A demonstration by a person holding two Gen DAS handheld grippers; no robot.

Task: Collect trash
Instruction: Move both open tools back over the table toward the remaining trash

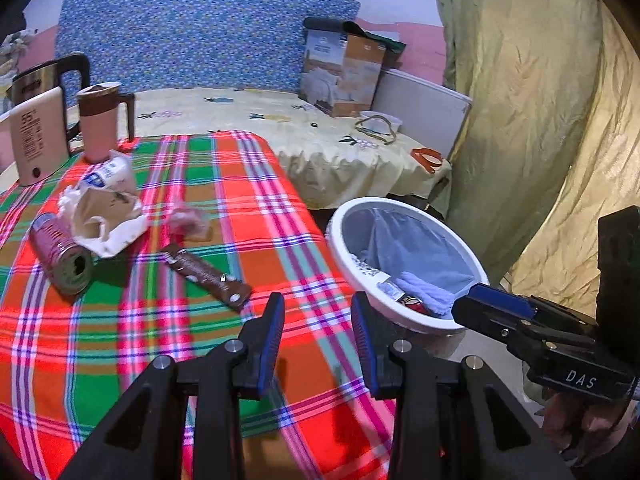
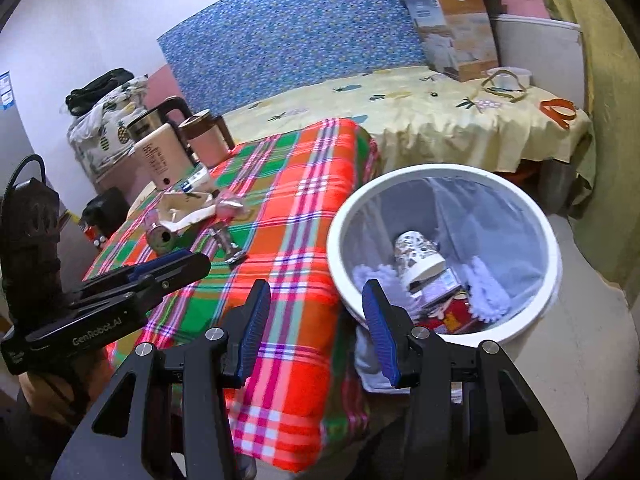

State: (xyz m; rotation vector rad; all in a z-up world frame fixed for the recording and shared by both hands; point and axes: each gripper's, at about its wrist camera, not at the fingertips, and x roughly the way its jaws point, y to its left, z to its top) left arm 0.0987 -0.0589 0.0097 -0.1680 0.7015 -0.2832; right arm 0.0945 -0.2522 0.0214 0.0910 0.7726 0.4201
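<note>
Left gripper [image 1: 318, 312] hovering over the plaid cloth [image 1: 224, 184], ribbed blue pads narrowly parted, nothing between. Right gripper [image 2: 316, 300] gaping wider, empty, beside the round white bin [image 2: 520, 200]. Brown foil wrapper [image 1: 206, 276], cylindrical can [image 1: 60, 256] and crumpled paper [image 1: 104, 216] lying on the cloth.

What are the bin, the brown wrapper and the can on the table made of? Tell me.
Bin: white plastic, it seems, smooth glossy rim, thin translucent liner inside.
Brown wrapper: probably plastic film or foil, flat, creased, shiny.
Can: likely metal, a rigid cylinder with a printed pink side and dull round end.
</note>
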